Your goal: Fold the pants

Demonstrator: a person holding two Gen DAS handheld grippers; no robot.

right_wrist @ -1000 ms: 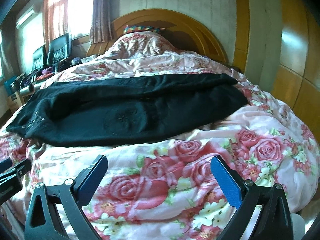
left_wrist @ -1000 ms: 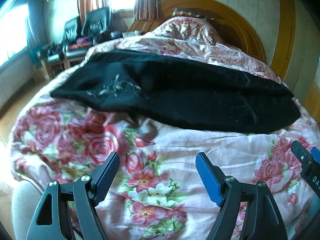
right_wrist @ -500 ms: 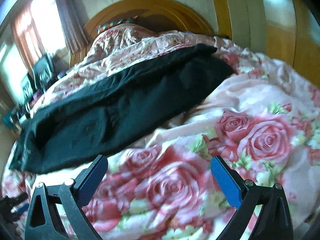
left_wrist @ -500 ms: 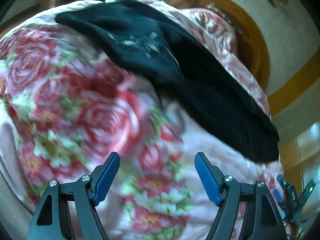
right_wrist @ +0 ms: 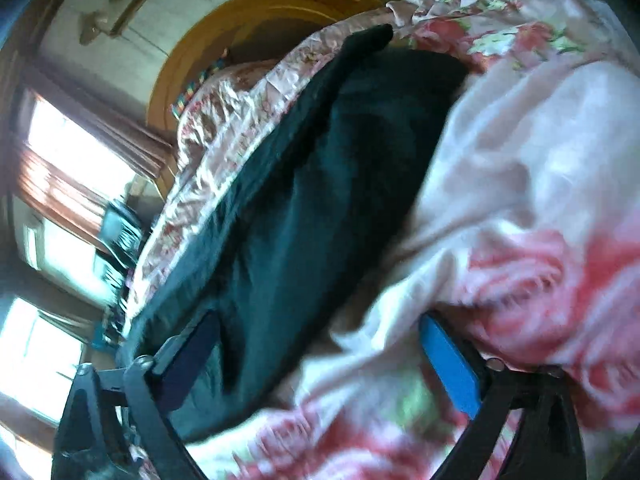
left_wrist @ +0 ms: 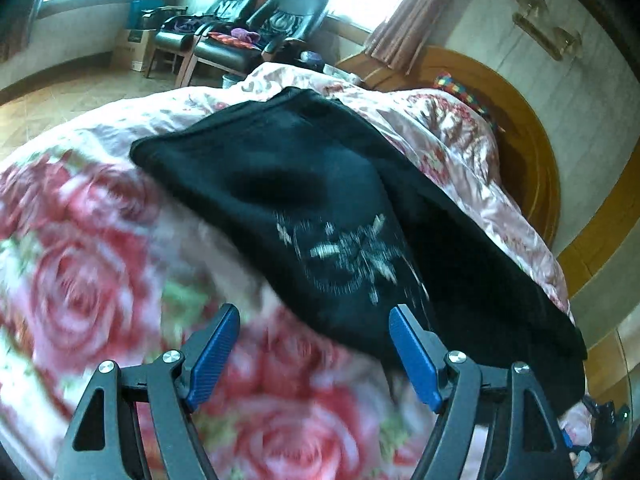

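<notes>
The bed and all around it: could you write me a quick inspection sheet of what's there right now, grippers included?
Surface: bed with a rumpled rose-print quilt.
Job's things: black pants lie stretched across the quilt, not yet folded; pale embroidery shows near one end.
Clutter: bags and cloth piled on the black chairs; a bright checked cloth at the headboard.
Grippers: left gripper open, at the pants' near edge, holding nothing; right gripper open, over the pants' edge and the quilt, view blurred.
Cables: nothing seen.
Surroundings: curved wooden headboard, curtained windows, wall lamp, wood floor.
</notes>
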